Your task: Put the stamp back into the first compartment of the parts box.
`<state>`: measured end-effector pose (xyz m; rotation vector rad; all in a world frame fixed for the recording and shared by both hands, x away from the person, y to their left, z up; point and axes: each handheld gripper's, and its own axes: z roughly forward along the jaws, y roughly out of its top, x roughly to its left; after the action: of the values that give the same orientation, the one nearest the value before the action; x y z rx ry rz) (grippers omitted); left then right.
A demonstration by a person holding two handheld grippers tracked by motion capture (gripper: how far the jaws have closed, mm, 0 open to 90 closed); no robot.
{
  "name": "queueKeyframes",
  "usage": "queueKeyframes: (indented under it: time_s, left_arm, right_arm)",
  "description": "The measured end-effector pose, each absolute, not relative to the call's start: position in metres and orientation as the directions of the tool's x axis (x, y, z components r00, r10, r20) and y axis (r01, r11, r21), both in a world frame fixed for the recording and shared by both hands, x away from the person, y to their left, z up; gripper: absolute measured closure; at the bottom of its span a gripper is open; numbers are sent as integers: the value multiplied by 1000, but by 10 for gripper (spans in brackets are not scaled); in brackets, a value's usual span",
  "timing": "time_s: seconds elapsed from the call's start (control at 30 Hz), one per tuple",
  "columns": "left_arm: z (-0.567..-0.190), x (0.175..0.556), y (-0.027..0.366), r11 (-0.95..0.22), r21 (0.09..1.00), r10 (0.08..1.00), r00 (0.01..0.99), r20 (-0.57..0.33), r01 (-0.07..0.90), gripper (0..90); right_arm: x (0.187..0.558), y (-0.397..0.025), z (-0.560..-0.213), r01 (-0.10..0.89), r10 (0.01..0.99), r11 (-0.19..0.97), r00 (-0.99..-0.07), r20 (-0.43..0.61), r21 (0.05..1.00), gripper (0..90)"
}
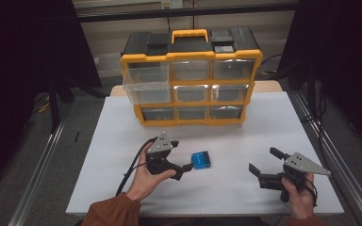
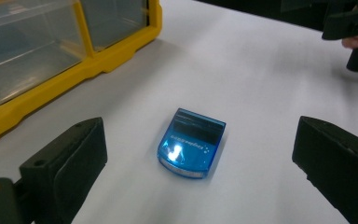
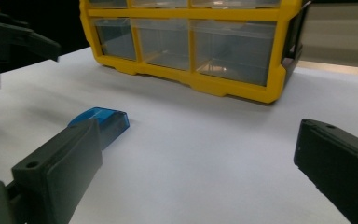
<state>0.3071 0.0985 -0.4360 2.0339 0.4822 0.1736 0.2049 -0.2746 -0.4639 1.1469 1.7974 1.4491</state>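
- Two grippers are over the near half of the table (image 1: 122,122), each held by a hand; neither grips anything.
- Left gripper (image 1: 183,155): jaws spread wide, aimed at the blue case (image 1: 201,160), which lies flat on the table near the middle of the near edge, just beside the jaw tips and apart from them. In the left gripper view the blue case (image 2: 191,142) sits centred between the two jaws, so the wide opening looks chosen to straddle it.
- Right gripper (image 1: 264,162): jaws also wide, near the near right corner, well apart from the case. Judged as waiting.
- Organizer (image 1: 191,77): stands upright at the far edge, yellow frame, clear drawers facing the person. The top-left drawer (image 1: 147,84) sticks out further than the others, probably pulled out to receive the case.
- Step judged: approach for a pick; closing on the case not yet done.
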Motion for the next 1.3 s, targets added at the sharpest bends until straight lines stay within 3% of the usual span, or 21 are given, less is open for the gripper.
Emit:
queueKeyframes:
  time_s: [0.13, 0.3, 0.73, 1.3]
  left_arm:
    - [-433, 314, 89, -443, 849, 410, 907, -93, 287, 30]
    - [-432, 325, 74, -546, 805, 372, 928, -15, 232, 41]
    - [-447, 339, 61, -724, 657, 237, 970, -47, 209, 46]
    - [-457, 351, 22, -806, 565, 188, 981, -41, 178, 65]
  right_arm:
    - [205, -275, -464, 265, 870, 51, -485, 88, 963, 3]
    - [206, -274, -464, 270, 869, 48, -485, 93, 962, 2]
    - [205, -276, -464, 272, 872, 38, -478, 101, 961, 4]
    - [204, -275, -464, 267, 870, 59, -486, 82, 962, 3]
